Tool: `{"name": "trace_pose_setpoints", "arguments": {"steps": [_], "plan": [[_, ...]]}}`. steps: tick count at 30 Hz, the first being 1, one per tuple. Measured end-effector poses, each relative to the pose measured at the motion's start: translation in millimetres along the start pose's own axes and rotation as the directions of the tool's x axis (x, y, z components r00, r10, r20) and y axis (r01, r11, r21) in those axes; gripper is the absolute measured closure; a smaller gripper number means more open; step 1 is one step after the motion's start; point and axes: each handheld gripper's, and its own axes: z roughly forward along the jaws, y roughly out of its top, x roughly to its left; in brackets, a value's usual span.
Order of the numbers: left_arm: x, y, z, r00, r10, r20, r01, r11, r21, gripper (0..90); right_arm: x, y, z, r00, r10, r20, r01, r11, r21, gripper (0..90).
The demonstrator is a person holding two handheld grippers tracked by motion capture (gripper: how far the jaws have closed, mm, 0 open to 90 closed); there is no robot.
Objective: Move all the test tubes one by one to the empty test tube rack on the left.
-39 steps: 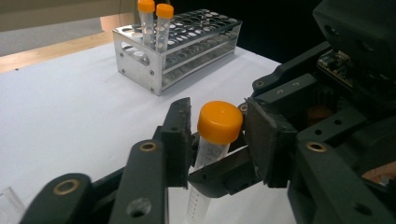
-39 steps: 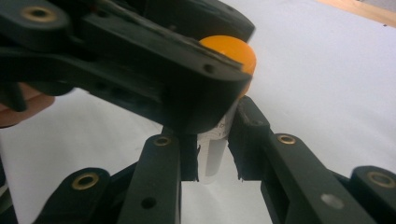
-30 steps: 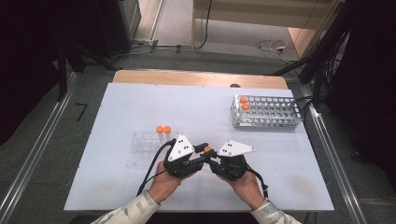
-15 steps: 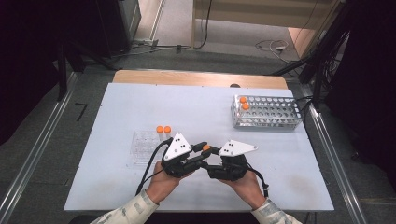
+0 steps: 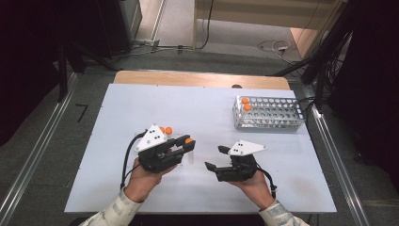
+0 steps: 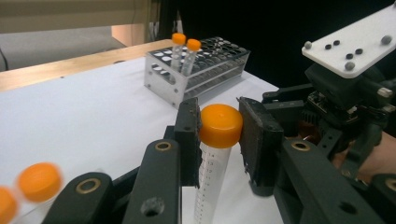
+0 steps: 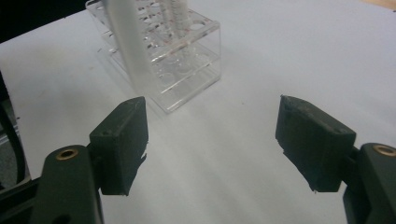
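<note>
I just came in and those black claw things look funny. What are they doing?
A person is working at a white table with a gripper in each hand. The left gripper is shut on the orange cap of a clear tube, holding it upright. The right gripper has just been opening and has nothing between its jaws. Farther back stands a metal rack with two orange-capped tubes. A clear plastic rack sits near the left hand.

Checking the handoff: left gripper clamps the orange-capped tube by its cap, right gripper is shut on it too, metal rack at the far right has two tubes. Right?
Not quite. The right gripper is open, with bare table between its jaws, as the right gripper view shows; they have just been opening. The rest holds: the left gripper clamps the orange-capped tube by its cap, and the metal rack has two tubes.
</note>
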Motion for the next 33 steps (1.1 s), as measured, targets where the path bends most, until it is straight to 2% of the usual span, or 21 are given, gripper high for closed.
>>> {"name": "trace_pose_setpoints", "arguments": {"steps": [6, 11, 21, 28, 33], "plan": [[16.8, 5.1, -17.3, 0.9986, -0.026, -0.046, 0.025, 0.9994, -0.025, 69.6, -10.2, -2.6, -3.8, 0.9992, 0.026, 0.030, -0.025, 0.9997, -0.007, 23.7], [29.3, 8.7, -26.3, 0.9955, -0.042, -0.085, 0.041, 0.9990, -0.019, 69.6, -16.5, -3.9, -5.0, 0.9980, 0.039, 0.049, -0.039, 0.9992, -0.008, 23.7], [46.9, 11.6, -37.7, 0.9851, -0.056, -0.163, 0.052, 0.9982, -0.029, 69.6, -23.0, -5.5, -5.5, 0.9958, 0.054, 0.073, -0.054, 0.9985, -0.007, 23.7], [57.2, 11.9, -43.3, 0.9704, -0.041, -0.238, 0.035, 0.9989, -0.029, 69.6, -24.0, -6.0, -5.6, 0.9951, 0.059, 0.079, -0.059, 0.9983, -0.005, 23.8], [63.0, 9.5, -41.0, 0.9582, -0.024, -0.285, 0.016, 0.9994, -0.032, 69.6, -24.4, -5.9, -5.9, 0.9946, 0.063, 0.083, -0.063, 0.9980, -0.006, 23.8]]}}
